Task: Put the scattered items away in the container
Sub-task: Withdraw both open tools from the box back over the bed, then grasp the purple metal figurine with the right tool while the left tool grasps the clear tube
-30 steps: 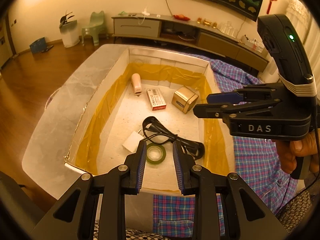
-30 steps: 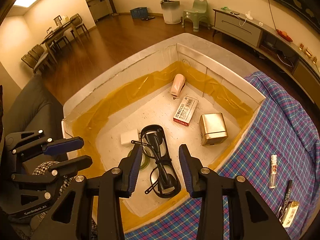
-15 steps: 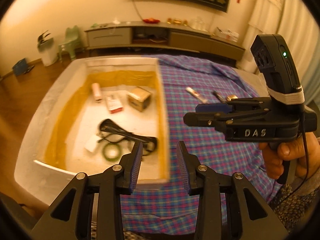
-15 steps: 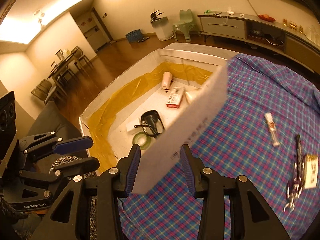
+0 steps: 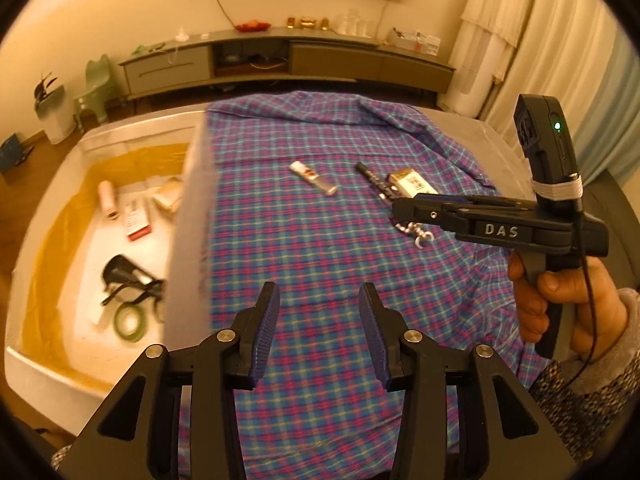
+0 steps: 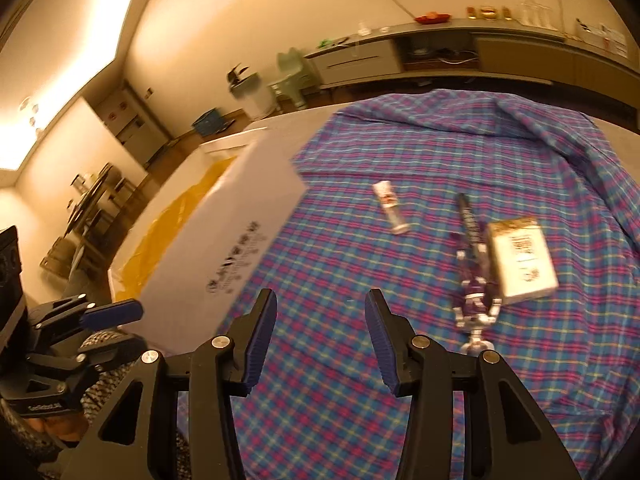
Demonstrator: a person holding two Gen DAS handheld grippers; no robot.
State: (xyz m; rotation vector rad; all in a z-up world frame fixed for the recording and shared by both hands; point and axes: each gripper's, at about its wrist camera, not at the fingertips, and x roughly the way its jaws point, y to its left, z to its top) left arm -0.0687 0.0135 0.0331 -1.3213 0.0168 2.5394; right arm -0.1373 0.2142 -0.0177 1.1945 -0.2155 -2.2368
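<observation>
Plaid cloth (image 5: 320,264) now fills our view; box (image 5: 52,352) behind, both grippers (image 5: 318,328) (image 6: 320,332) just widened, empty, nearing tube (image 6: 390,208).

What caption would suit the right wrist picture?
Open hand-held gripper above plaid cloth, facing a small white tube, dark pen and gold-and-white box.

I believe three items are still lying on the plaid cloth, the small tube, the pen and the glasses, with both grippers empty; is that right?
Not quite: the glasses are already inside the white box, as the left wrist view shows. The third item on the plaid cloth is a small card box, beside the pen and the small tube. Left gripper and right gripper are indeed empty.
</observation>
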